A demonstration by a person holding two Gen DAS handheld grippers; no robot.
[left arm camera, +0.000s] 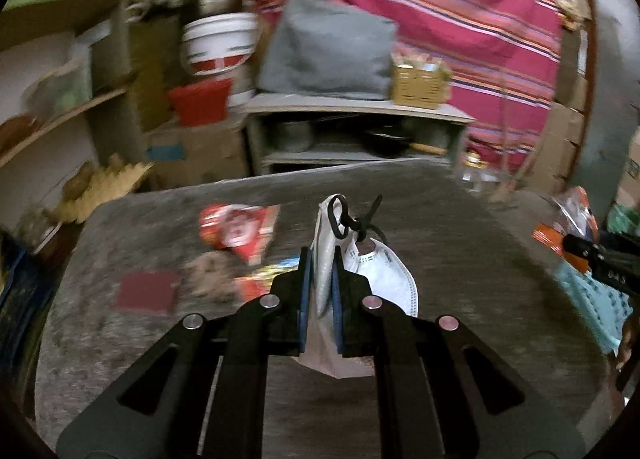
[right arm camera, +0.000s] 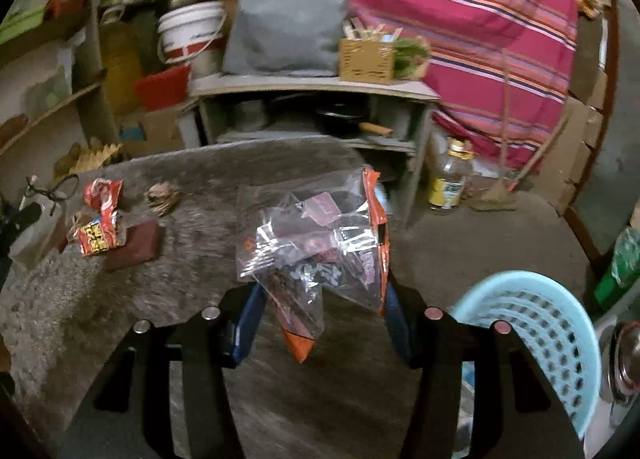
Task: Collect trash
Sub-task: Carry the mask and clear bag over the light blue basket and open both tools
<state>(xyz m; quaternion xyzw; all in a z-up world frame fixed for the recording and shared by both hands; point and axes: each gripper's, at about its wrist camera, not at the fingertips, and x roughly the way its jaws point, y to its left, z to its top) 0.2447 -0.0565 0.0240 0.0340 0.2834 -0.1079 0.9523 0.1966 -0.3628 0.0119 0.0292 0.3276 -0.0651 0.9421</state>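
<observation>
My left gripper (left arm camera: 319,287) is shut on a white face mask (left arm camera: 384,279) with black ear loops, held above the grey table (left arm camera: 460,299). My right gripper (right arm camera: 320,315) has its jaws wide apart with a clear and orange plastic wrapper (right arm camera: 316,239) between them; whether the pads press it I cannot tell. The right gripper with the wrapper also shows at the right edge of the left wrist view (left arm camera: 572,247). On the table lie a red snack wrapper (left arm camera: 240,231), a crumpled brown paper (left arm camera: 208,271) and a dark red card (left arm camera: 148,291). A light blue perforated basket (right arm camera: 536,323) stands at the right.
Behind the table stand a grey shelf unit (left arm camera: 352,131), a woven box (left arm camera: 420,87), a grey cushion (left arm camera: 328,47) and a striped pink cloth (left arm camera: 460,11). A glass bottle (right arm camera: 450,179) stands on the floor. Buckets and shelves fill the left.
</observation>
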